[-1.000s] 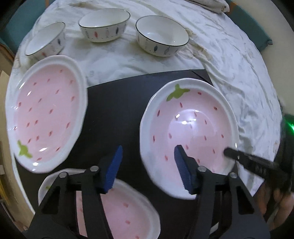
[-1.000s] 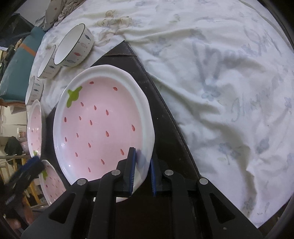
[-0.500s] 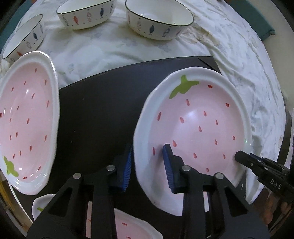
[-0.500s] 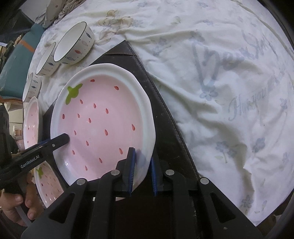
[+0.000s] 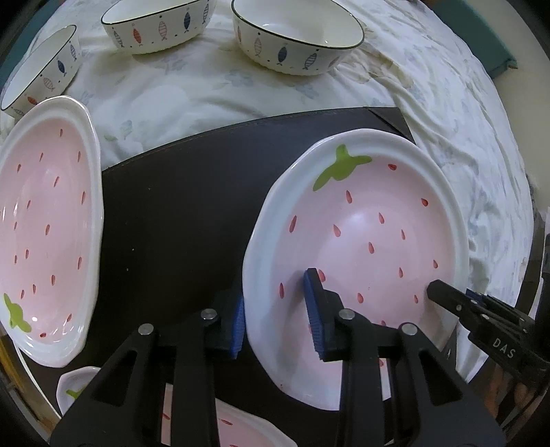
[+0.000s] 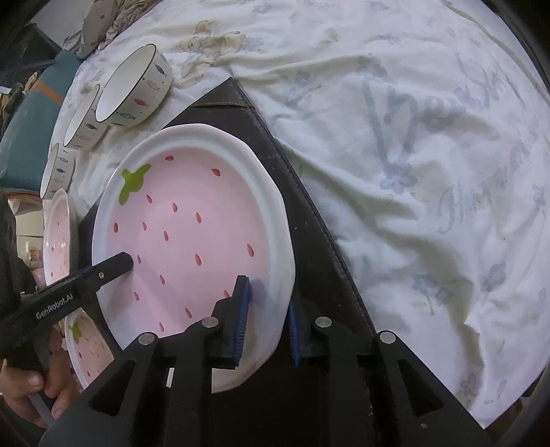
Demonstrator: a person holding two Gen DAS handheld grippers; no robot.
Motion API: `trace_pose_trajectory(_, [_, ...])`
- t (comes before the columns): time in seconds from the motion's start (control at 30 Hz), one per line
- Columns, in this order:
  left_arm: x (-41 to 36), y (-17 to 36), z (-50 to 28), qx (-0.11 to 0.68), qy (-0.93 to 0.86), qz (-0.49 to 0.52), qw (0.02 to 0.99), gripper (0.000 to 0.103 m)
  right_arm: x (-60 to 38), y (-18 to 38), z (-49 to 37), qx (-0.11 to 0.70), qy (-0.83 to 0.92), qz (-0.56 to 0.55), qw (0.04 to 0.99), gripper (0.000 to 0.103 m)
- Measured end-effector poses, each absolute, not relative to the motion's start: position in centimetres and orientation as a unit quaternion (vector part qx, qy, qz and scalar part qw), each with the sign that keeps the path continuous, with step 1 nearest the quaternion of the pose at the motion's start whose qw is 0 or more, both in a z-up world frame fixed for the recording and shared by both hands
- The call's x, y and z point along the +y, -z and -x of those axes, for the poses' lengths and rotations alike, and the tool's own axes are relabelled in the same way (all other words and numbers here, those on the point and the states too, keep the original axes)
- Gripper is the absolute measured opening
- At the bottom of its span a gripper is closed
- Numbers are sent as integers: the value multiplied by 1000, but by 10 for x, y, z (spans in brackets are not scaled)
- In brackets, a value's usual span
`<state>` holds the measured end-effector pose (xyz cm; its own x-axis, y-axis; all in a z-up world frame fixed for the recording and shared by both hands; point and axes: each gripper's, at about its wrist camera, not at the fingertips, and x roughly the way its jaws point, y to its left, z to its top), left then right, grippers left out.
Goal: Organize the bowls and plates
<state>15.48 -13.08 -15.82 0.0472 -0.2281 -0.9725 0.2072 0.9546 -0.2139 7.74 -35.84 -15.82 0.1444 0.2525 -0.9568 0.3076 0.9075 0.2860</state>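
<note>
A pink strawberry plate (image 5: 371, 240) with a white rim lies on the black mat (image 5: 178, 206). My left gripper (image 5: 275, 319) straddles its left rim, one blue pad outside and one on the pink inside, shut on it. My right gripper (image 6: 268, 325) straddles the same plate (image 6: 192, 240) at its right rim. Its jaws are opening, with the rim still between the pads and a small gap showing. In each wrist view the other gripper's black finger tip rests on the plate's far side.
Two more strawberry plates sit on the mat, one at left (image 5: 44, 240) and one by the near edge (image 5: 240, 429). Three fish-patterned bowls (image 5: 295, 44) (image 5: 161, 27) (image 5: 41, 68) stand on the wrinkled white cloth (image 6: 429, 172) behind. A hand (image 6: 24, 385) holds the left gripper.
My left gripper came down over the plate's left rim and closed on it. The right gripper's pads, tight on the right rim before, have spread apart.
</note>
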Motion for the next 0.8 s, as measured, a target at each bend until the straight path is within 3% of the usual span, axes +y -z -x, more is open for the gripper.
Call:
trace_pose_trajectory(0.2, [-132, 158, -153, 672, 149, 7, 726, 28, -352, 161, -80, 651, 21, -202, 732, 30])
trace_pose_trajectory(0.4, [-136, 155, -146, 671, 143, -11, 727, 27, -351, 160, -80, 648, 8, -190, 737, 31])
trace_pose_trajectory(0.8, [-118, 111, -132, 639, 145, -5, 755, 22, -348, 128, -78, 614, -11, -191, 766, 21])
